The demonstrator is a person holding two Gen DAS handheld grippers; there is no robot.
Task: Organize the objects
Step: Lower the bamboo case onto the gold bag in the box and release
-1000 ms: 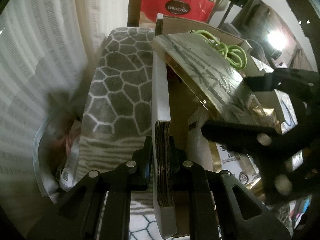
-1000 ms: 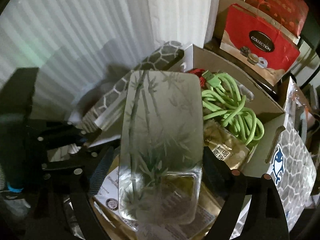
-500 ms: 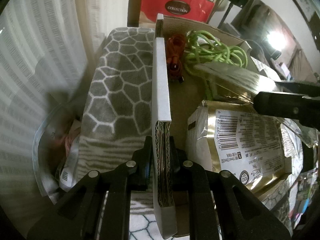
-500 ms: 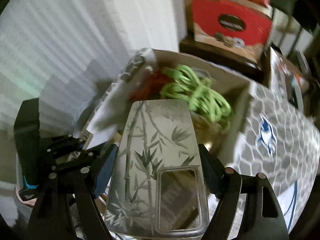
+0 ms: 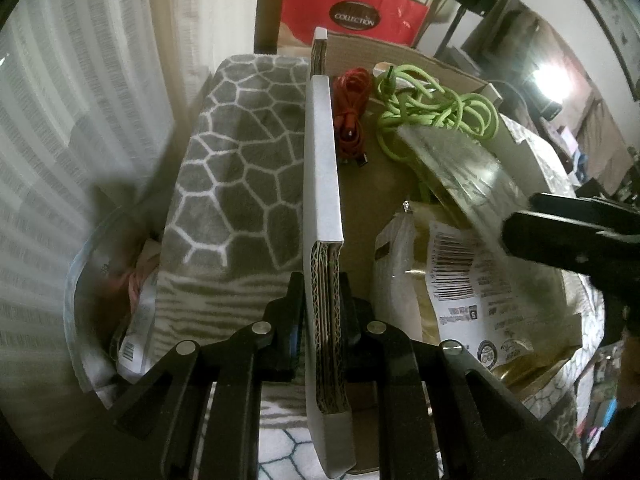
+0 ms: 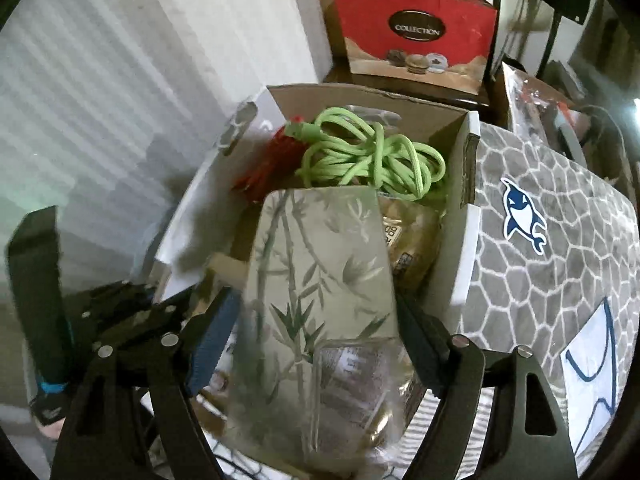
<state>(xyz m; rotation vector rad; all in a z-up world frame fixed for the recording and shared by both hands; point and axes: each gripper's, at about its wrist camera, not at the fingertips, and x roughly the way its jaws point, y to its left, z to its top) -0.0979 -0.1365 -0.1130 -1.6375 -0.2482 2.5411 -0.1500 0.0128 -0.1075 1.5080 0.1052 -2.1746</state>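
Two grippers work at one open cardboard box (image 6: pixel 400 100). Clamped hard on the box's left wall, the left gripper (image 5: pixel 322 320) pinches the corrugated edge of a side flap (image 5: pixel 322 184) between its black fingers (image 5: pixel 288 320), the pads pressed flat against both faces of the cardboard. Just to the left of that grip hangs the box's outer flap (image 5: pixel 236 168), grey with a white honeycomb print. Ahead of the left gripper and slightly to its right, inside the box, a coiled red cable (image 5: pixel 352 116) lies beside a tangled green cable (image 5: pixel 436 112). Nearer its right finger sits a gold foil packet (image 5: pixel 460 276) with a barcode label facing up.

From the right comes the right gripper (image 6: pixel 316 328), its jaws set wide and squeezing the two long sides of a clear phone case (image 6: pixel 316 300) printed with bamboo stems and leaves. Held over the box's interior, the case tilts forward beyond the fingertips, its far end near the green cable and above the gold packet. Off to the right of this gripper, the opposite outer flap (image 6: pixel 552 264) spreads outward and carries a small orca sticker (image 6: pixel 522 216). Beyond both grippers, behind the box, stands a red gift bag (image 6: pixel 416 36) marked "COLLECTION". White curtain folds (image 6: pixel 120 80) fill the left side of both views.
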